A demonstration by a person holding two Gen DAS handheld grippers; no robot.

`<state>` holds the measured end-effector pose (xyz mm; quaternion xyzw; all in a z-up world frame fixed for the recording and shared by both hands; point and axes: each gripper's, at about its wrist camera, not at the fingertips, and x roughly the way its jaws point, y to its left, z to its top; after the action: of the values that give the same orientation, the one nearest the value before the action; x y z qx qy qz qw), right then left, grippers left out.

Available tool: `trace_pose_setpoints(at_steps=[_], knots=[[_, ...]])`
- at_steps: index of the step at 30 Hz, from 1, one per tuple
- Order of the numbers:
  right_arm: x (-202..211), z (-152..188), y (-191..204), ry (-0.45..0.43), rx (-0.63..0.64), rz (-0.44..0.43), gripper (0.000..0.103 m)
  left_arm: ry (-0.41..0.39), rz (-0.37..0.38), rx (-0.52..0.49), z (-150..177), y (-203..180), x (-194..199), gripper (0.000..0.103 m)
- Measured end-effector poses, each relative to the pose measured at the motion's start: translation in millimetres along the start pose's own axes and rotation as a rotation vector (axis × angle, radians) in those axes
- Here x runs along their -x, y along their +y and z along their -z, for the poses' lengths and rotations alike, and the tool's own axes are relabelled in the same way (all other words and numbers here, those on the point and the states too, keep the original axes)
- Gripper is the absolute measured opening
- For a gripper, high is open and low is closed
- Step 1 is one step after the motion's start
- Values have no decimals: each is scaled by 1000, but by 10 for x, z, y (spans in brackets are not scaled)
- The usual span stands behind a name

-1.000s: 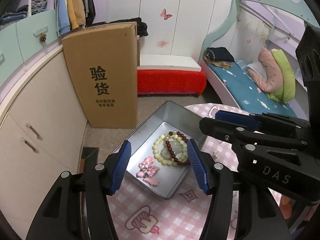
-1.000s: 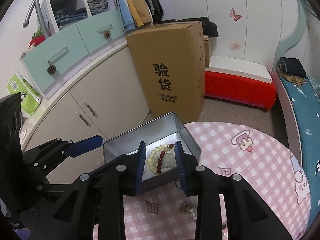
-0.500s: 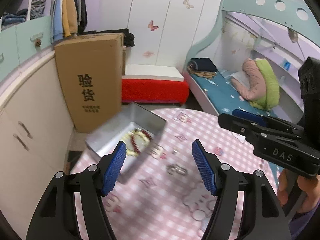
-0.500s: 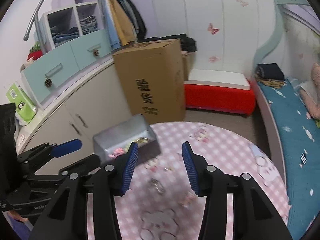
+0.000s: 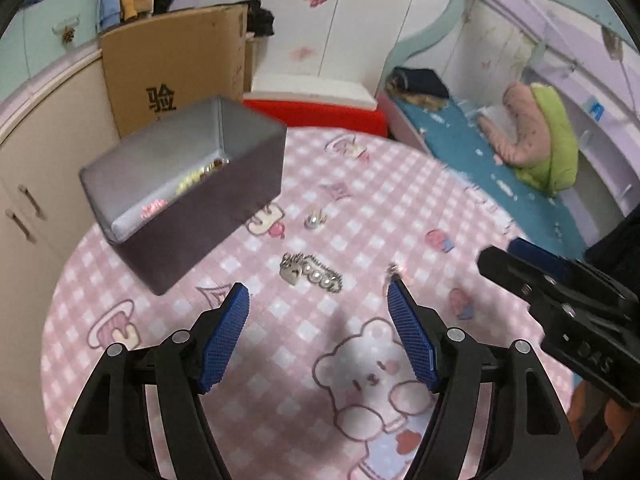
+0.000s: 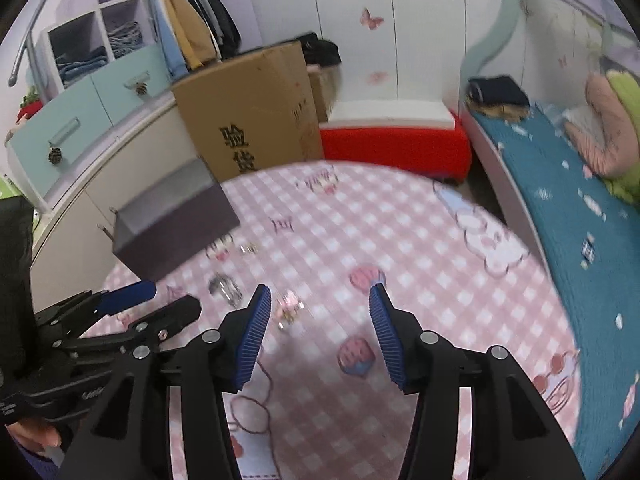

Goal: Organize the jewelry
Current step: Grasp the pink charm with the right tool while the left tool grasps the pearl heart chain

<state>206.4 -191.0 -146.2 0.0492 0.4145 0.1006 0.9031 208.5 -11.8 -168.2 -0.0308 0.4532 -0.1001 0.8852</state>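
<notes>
- Three loose pieces remain on the pink checked tablecloth [image 5: 280, 344] in the left wrist view: a silver pearl clip [image 5: 311, 273] just past our left gripper [image 5: 318, 300] at twelve o'clock, a small silver piece [image 5: 316, 218] further out the same way, and a tiny pink-tinged one [image 5: 396, 268] at the tip of the right-hand finger.
- The grey tin box [image 5: 180, 196] sits at ten o'clock, and we make out yellowish beads and something pink inside it, so we judge part of the sorting done.
- Our left gripper's jaws have just been opening; they stand wide and bare, nothing between them.
- Two or three blurred pieces show in the right wrist view: one small pink piece [image 6: 290, 306] lies on the cloth between the fingertips of our right gripper [image 6: 320, 304], toward the left finger, and a silver piece [image 6: 225, 286] lies at ten o'clock.
- Its jaws have also just been opening and grip nothing; the pink piece is not pinched.
- The box [image 6: 172, 220] lies further off at ten o'clock, and we judge each loose piece has yet to be carried there.
</notes>
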Motion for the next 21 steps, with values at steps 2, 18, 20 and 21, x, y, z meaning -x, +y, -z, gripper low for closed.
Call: trace_pose_setpoints(at_steps=[2, 18, 20, 21], knots=[[-65, 67, -36, 16, -5, 4, 50, 23, -10, 2, 6, 18, -111, 70], [-336, 259, -27, 82, -2, -33, 50, 23, -121, -81, -117, 59, -499, 24], [-360, 262, 29, 84, 11, -38, 50, 16, -117, -107, -109, 40, -500, 13], [-366, 264, 60, 82, 16, -40, 50, 14, -116, -115, -100, 37, -496, 12]])
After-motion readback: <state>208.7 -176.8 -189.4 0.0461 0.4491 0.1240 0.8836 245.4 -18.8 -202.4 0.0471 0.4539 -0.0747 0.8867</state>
